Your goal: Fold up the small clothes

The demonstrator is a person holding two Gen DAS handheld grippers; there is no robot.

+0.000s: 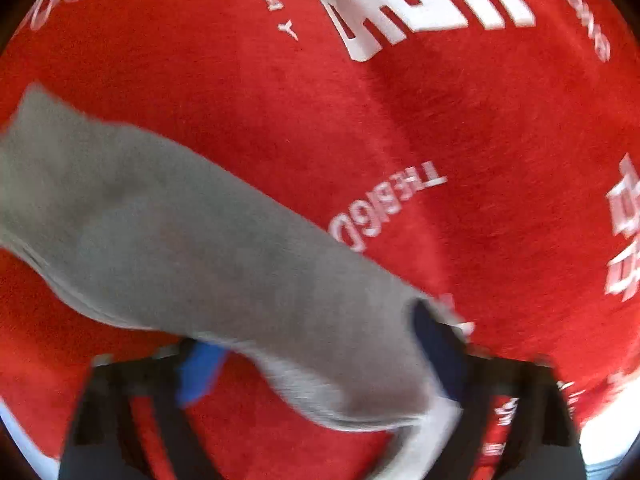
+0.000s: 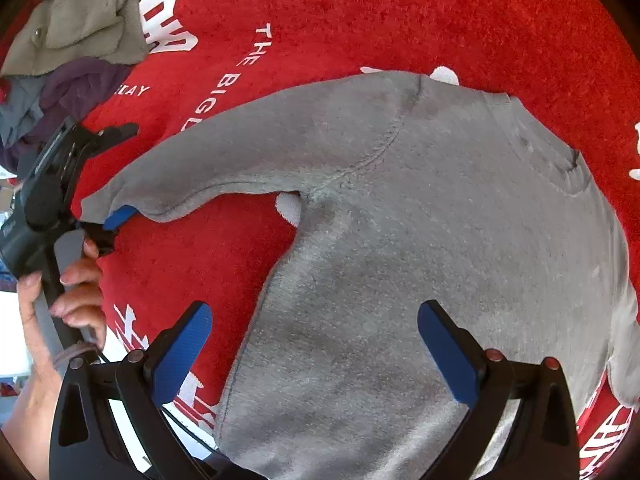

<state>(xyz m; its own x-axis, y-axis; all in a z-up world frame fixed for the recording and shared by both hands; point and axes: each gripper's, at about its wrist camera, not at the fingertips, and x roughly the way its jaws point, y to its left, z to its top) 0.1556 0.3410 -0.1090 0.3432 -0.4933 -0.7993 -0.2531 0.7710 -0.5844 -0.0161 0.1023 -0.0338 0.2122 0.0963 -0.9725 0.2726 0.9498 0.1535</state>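
A small grey fleece sweatshirt lay spread flat on a red fleece cloth with white printed letters that covered the bench. Its body filled the middle and lower part of the right wrist view, and one long sleeve stretched out to the left.

The right claw stood wide open above the body of the sweatshirt, pointing steeply down. Its two blue pads were well apart, and only the flat grey fabric showed between them; it had hold of nothing.

The left claw was at the end of that sleeve, carried by a person's hand on its grey handle. In the left wrist view (which was blurred) the sleeve ran from the upper left down between the blue pads of this claw, and the cuff end lay against the right-hand pad. The jaws were partly open with the cloth between them, but I could not tell whether the pads pressed on it.

At the far left corner of the cloth lay a loose pile of other small clothes, olive-grey, purple and blue-grey, well apart from the sweatshirt.
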